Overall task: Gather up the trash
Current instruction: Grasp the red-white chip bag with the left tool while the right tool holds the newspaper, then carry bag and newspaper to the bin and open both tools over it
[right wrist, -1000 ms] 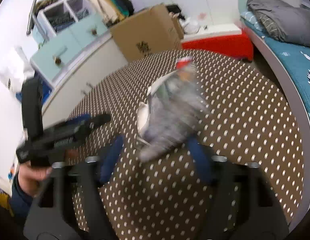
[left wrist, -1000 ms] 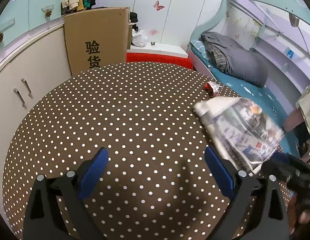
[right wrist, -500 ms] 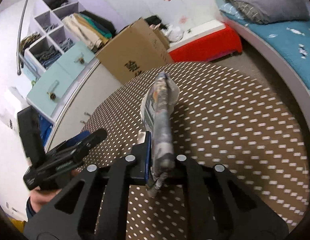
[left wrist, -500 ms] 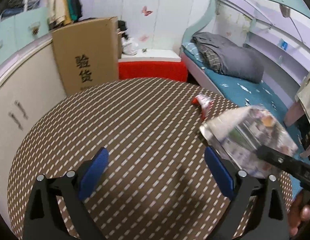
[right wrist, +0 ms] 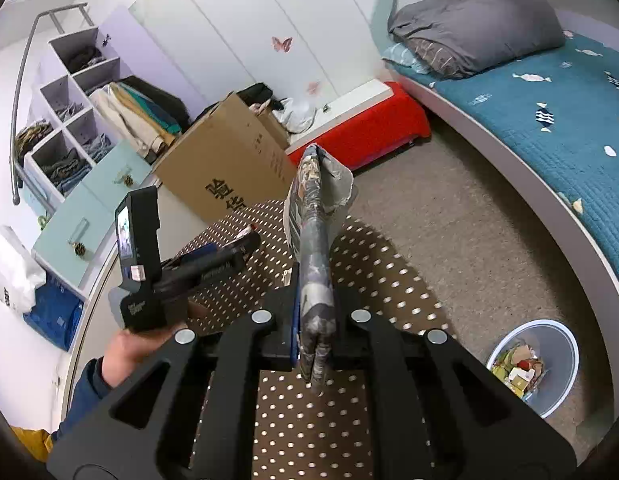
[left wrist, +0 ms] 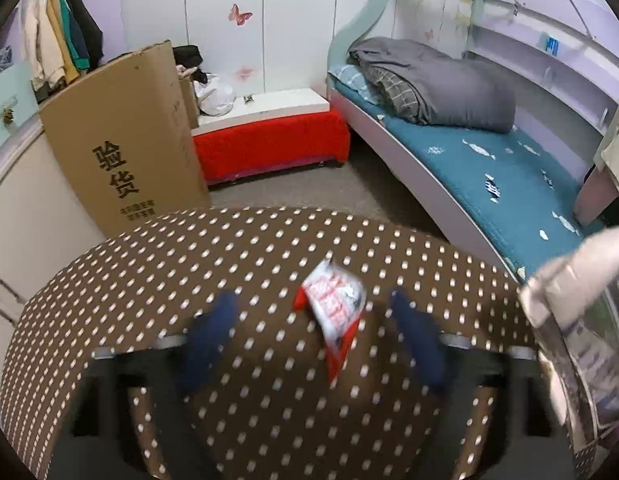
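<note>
Right claw [right wrist: 314, 344] clamps the folded newspaper [right wrist: 315, 248], not yet binned; left claw [left wrist: 317, 336], blurred, seemingly wide open, brackets the red-white wrapper [left wrist: 335, 312] near the desk's [left wrist: 149, 280] far edge.

A round desk [left wrist: 149, 280] covered in a brown cloth with white polka dots carries a single red-and-white snack wrapper [left wrist: 335, 308], lying crumpled near its far right part. Beyond the desk is a grey carpeted floor [right wrist: 449, 216]. On the floor stand a tall cardboard box [left wrist: 125, 140] printed with black Chinese characters, just beside the desk's far left edge, a low red-covered bench [left wrist: 269, 146] against the wall, and a pale plastic bin [right wrist: 557, 384] holding scraps of trash, near the bed's curved base.
</note>
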Available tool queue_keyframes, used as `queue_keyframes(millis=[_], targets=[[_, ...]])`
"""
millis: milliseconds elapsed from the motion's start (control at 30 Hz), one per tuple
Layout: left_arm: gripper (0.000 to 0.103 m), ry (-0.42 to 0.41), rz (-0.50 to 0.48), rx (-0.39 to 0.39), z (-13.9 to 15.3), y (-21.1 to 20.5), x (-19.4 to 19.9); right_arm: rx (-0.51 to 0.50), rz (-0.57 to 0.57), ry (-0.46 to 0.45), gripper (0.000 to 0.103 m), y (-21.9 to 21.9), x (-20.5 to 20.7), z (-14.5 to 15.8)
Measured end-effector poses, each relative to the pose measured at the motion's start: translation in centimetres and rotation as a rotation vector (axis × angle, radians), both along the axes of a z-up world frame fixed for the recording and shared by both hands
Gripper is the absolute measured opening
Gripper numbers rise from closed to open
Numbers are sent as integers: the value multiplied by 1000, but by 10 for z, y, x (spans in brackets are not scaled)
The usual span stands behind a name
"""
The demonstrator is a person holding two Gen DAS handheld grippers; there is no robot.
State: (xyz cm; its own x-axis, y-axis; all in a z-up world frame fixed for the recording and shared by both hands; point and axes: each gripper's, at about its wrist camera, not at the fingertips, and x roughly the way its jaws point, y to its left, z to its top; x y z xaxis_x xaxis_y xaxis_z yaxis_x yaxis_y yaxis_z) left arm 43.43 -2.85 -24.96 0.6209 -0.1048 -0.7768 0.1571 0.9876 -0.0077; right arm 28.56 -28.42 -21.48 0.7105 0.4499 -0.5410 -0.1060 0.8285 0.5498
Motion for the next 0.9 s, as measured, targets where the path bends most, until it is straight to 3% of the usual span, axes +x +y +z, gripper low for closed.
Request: queue_keyframes(millis=[33, 67, 133, 300, 633, 900], targets=[[30, 2, 0, 12, 0, -2, 2, 2, -5, -2, 9, -2, -1, 0], [28, 15, -17, -11, 2, -3, 1, 9, -10, -4, 9, -5, -3, 2], [27, 23, -40, -56, 8, -3, -9, 9, -26, -19, 9, -10, -10, 8], [27, -30, -81, -68, 38, -14, -60, 9, -64, -55, 9, -24, -33, 27], [27, -164, -211, -148, 107, -80, -161, -89, -159, -123, 9, -53, -91, 67], [27, -179, -322, -192, 118, -145, -203, -186, -283, -123, 9, -99, -123, 72]])
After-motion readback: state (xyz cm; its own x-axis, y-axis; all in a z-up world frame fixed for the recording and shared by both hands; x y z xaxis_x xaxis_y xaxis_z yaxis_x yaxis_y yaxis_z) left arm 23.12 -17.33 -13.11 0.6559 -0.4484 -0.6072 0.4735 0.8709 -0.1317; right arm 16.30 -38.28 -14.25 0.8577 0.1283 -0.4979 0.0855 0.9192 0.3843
